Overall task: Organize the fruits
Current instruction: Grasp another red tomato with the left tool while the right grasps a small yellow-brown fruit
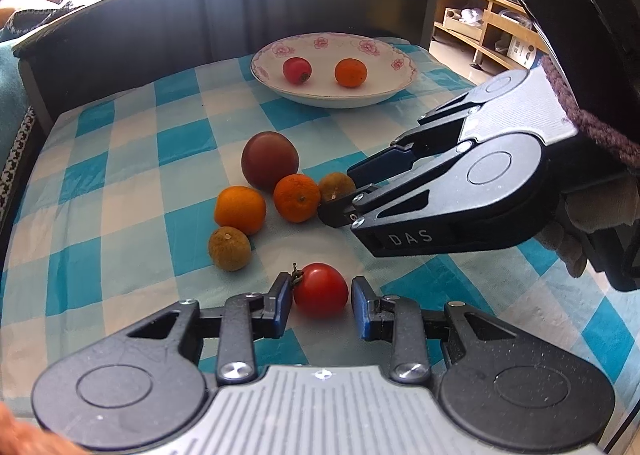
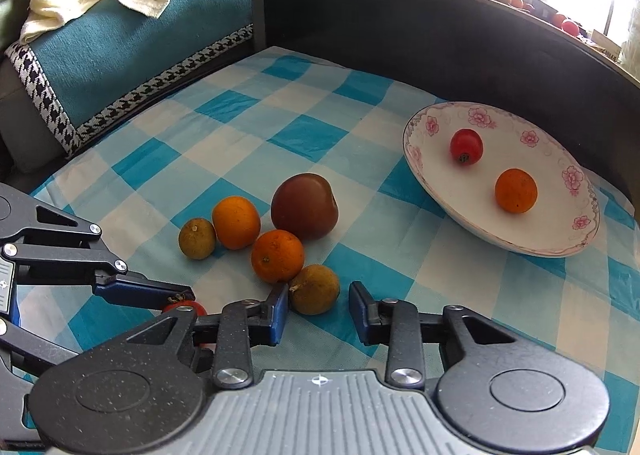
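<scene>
Tomato point(image 1: 320, 289) between open left tool point(image 1: 320, 305) pads.

Three oranges point(image 1: 240, 209), two tomatoes point(image 1: 320, 290), two brown fruits point(image 1: 229, 248), one plum point(image 1: 270, 160), one plate point(image 1: 280, 89).

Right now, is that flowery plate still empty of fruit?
No, the plate already holds two fruits: a small red one and a small orange one, lying apart from each other.
</scene>
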Tool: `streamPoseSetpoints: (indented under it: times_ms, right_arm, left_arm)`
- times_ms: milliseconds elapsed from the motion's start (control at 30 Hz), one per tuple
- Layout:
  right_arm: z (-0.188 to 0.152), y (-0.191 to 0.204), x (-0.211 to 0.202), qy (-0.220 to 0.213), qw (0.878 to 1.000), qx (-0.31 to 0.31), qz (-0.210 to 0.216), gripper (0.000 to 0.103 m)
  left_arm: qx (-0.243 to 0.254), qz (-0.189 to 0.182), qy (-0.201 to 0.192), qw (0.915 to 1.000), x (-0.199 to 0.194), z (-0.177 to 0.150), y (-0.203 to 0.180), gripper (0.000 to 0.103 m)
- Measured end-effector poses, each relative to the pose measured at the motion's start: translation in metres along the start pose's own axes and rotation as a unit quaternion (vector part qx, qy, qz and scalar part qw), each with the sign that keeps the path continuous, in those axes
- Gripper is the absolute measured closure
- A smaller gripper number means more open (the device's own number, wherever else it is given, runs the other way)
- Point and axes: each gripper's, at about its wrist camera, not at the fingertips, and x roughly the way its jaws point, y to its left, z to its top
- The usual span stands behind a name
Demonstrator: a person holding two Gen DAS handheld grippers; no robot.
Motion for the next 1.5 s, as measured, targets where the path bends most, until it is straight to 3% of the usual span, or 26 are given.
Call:
streamPoseSetpoints:
  times_ms: [133, 733, 1233, 1500]
  right_arm:
    - [0.0, 0.002, 0.0, 0.003, 1.0, -0.003, -0.004, 0.082]
    - [-0.023, -0.006, -0.029, 0.018, 1.0, -0.005, -0.018, 0.082]
    - [-0.025, -0.007, -0.025, 0.016, 1.0, -0.007, -0.016, 0.077]
    - [-0.024, -0.007, -0.026, 0.02, 1.0, -0.005, -0.021, 0.082]
  left_arm:
    - [-0.002, 0.0, 0.001, 1.0, -0.002, -0.001, 0.001, 0.063]
    - [0.016, -0.002, -0.006, 0.9999, 0.001, 0.001, -0.006, 0.065]
    - [0.027, 0.004, -0.014, 0.9995, 0.001, -0.002, -0.007, 0.06]
    - [0.025, 0.002, -0.007, 0.9997, 0.0, 0.001, -0.007, 0.064]
